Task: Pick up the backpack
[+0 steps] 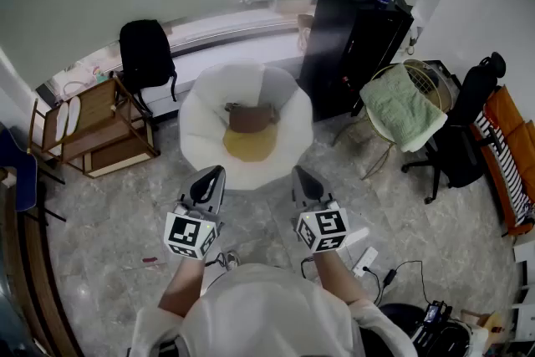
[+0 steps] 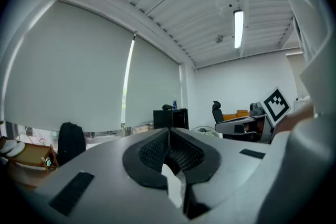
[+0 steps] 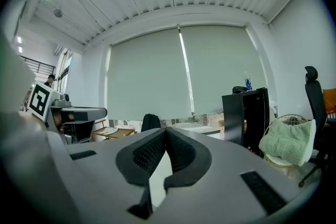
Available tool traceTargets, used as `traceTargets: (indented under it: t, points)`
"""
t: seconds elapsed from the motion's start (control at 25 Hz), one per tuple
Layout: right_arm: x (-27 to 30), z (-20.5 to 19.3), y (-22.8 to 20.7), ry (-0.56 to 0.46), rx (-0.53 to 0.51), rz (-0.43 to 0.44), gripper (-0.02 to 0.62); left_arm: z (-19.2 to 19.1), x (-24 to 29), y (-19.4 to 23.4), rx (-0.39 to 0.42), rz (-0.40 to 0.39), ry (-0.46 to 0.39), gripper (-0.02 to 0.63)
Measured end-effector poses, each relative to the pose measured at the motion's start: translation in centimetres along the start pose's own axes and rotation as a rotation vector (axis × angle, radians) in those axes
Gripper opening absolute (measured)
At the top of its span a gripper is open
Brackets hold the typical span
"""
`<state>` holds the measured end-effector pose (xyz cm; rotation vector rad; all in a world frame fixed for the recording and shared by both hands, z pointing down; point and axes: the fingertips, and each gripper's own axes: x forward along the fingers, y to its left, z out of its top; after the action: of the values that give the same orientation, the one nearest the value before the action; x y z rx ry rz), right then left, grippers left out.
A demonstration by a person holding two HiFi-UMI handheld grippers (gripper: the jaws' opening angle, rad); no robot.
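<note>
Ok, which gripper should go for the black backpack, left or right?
Left, probably: the backpack stands far off to the left, on the same side as the left gripper; the right gripper would have to reach across. Both are shut, so its jaws must open first.

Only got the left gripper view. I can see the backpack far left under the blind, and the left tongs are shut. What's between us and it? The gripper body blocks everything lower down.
Observer: The head view shows a big white round seat dead ahead. The backpack stands beyond it and off to its left, next to a wooden rack.
Operator: Right side status?
Observer: The right gripper has its tongs shut with nothing between them, and it points level toward the window.
</note>
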<state>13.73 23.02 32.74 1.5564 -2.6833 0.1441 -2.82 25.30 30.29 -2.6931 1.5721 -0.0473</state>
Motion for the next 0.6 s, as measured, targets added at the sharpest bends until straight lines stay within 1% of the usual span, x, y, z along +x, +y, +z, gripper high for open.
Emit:
traceTargets:
  t: [0.12, 0.28, 0.6]
  points:
    - [-0.1, 0.5, 0.2, -0.011, 0.013, 0.006, 0.028, 0.2, -0.2, 0.2, -0.004, 0.006, 0.005, 0.038]
    - [-0.2, 1.6, 0.0, -0.054, 0.061, 0.013, 0.03, 0.4, -0.3, 0.4, -0.013, 0.004, 0.005, 0.038]
    - [0.3, 2.7, 1.5, -0.052, 0.035, 0.012, 0.029, 0.7, -0.7, 1.7, -0.025, -0.024, -0.011, 0.038]
